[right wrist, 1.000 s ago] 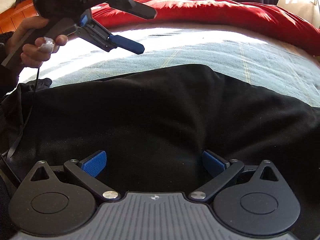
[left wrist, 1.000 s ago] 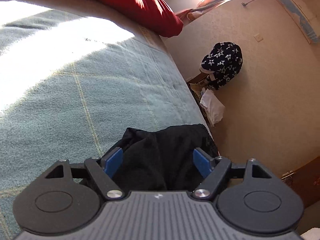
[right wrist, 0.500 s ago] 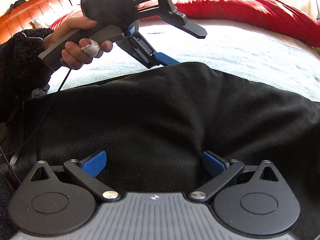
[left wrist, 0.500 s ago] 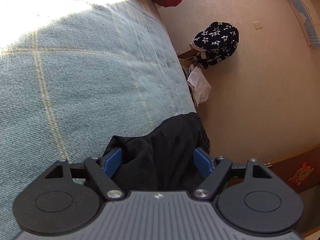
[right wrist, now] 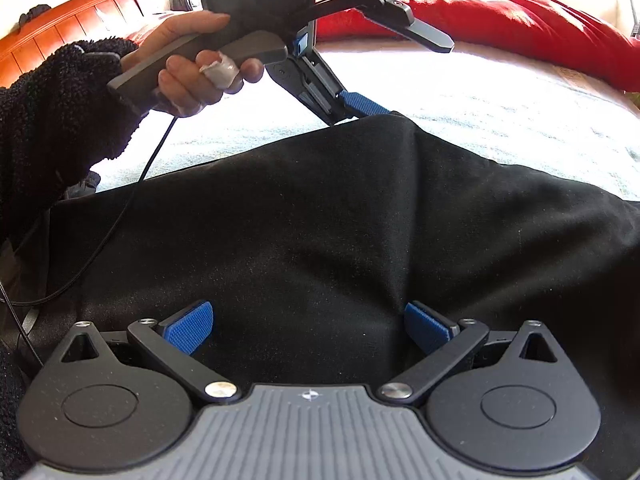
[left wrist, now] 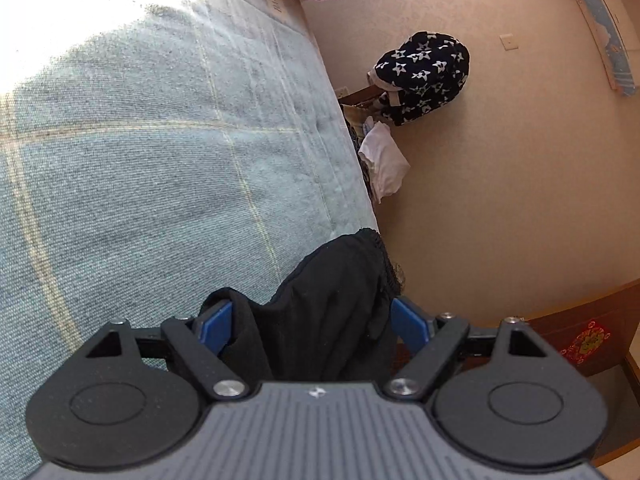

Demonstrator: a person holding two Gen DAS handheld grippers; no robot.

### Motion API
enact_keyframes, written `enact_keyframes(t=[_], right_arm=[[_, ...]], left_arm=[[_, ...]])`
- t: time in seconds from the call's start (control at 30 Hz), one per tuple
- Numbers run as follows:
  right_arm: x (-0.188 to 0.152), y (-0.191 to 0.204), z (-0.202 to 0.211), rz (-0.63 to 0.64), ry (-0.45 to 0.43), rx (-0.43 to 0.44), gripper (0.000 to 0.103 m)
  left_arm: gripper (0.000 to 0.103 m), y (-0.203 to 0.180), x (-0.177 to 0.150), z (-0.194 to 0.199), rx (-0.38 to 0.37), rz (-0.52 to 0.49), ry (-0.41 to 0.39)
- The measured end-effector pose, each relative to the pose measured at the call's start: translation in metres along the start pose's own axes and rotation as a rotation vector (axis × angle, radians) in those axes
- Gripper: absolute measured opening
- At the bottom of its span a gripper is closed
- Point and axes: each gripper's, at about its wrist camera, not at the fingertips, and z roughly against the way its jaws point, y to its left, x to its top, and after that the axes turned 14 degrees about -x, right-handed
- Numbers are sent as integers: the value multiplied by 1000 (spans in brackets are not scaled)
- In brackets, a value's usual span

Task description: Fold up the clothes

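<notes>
**Garment edge brought down to the bed**

Your left hand-held gripper (left wrist: 306,326) has lowered the black garment (right wrist: 320,220) onto the bed (left wrist: 140,160), jaws just widening around it. Your right hand-held gripper (right wrist: 308,326) stays spread over it.

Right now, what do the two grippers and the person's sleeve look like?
Both grippers, left and right, have black linkage arms, round black discs, a ribbed grey body and blue textured pads. The left has a grey handle and thin black cable. Fuzzy black sleeve; white wrap on one finger.
</notes>
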Motion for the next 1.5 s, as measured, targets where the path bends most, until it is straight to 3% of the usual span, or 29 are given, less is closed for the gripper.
enact_keyframes(t=[0.13, 0.23, 0.33, 0.47, 0.5, 0.63, 0.73, 0.83, 0.9, 1.0, 1.07, 1.17, 1.23, 1.43, 1.5], right_arm=[[-1, 2, 0, -2, -7, -1, 103], [-1, 2, -1, -5, -8, 4, 103], [0, 2, 0, -1, -8, 5, 103], [1, 0, 1, 2, -11, 4, 103], [2, 0, 1, 1, -12, 5, 103], [0, -2, 1, -2, -22, 13, 103], [-2, -3, 1, 0, -29, 19, 103], [0, -4, 3, -4, -28, 28, 103], [5, -6, 7, -17, -22, 39, 103], [10, -8, 19, -46, -36, 66, 103], [10, -8, 31, -58, -63, 85, 103], [10, -6, 44, -70, -95, 105, 103], [10, -6, 46, -87, -100, 114, 103], [9, 4, 42, -92, -70, 110, 103], [6, 5, 44, -79, -59, 98, 103]], left_arm=[[83, -13, 11, 30, -47, -24, -114], [83, -25, 3, 47, -19, -79, -129], [83, -34, -21, 49, 19, -100, -67], [83, -49, -70, 50, 106, -157, 23], [83, -54, -82, 53, 159, -190, 26], [83, -77, -119, 94, 317, -268, -65], [84, -95, -141, 127, 356, -276, -134], [89, -94, -165, 143, 344, -263, -163], [89, -84, -176, 144, 413, -239, -172], [85, -70, -189, 150, 529, -243, -191], [67, -66, -196, 158, 558, -243, -211], [65, -69, -207, 165, 523, -271, -256], [65, -73, -215, 155, 517, -327, -228], [66, -37, -242, 138, 497, -174, -176], [66, -44, -248, 139, 494, -181, -170]])
